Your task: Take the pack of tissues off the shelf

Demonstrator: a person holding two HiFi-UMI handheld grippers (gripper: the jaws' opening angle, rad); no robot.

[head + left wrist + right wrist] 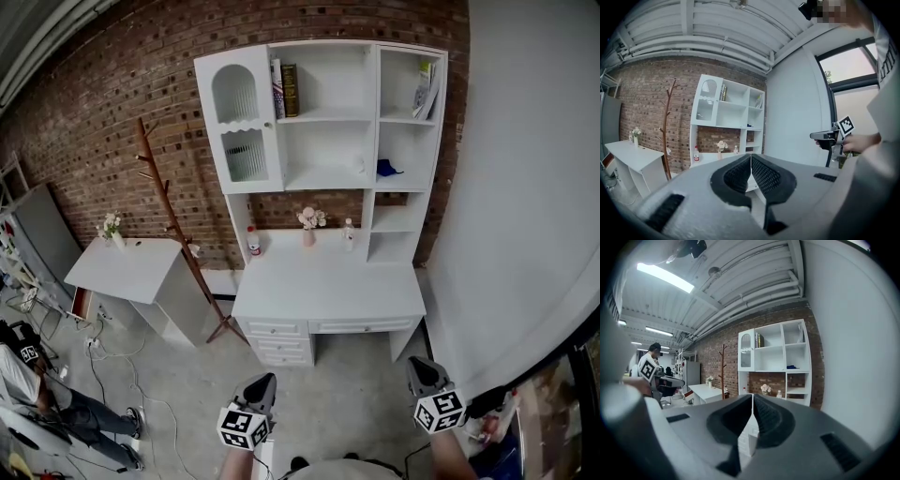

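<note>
- I'm in a workshop-like hall: bare brick wall (122, 84), concrete floor (187, 384), loose cables (97, 370), exposed ceiling pipes (754, 298).
- A white desk (328, 281) with a shelf (328, 117) is set up like a home study.

**Shelf on the desk at the back wall, 2 grippers well in front**

The shelf (328, 112) stands on the back of the desk (328, 286), against the brick wall (122, 84). Books (285, 89) stand at the left of its top middle compartment. Booklets (427, 91) lean in the top right compartment, and a small object (388, 169) lies in the compartment below them.

On the desk, under the shelf, a bottle (253, 241) stands left, a vase of flowers (309, 223) in the middle and another bottle (348, 234) just right of it.

A coat stand (169, 216) stands between the desk and a side table (131, 272) to the left, which bears a second vase (112, 228).

The left gripper (265, 380) is before the desk's drawers (281, 339) and the right gripper (417, 364) before its right end, both well apart from it.
</note>
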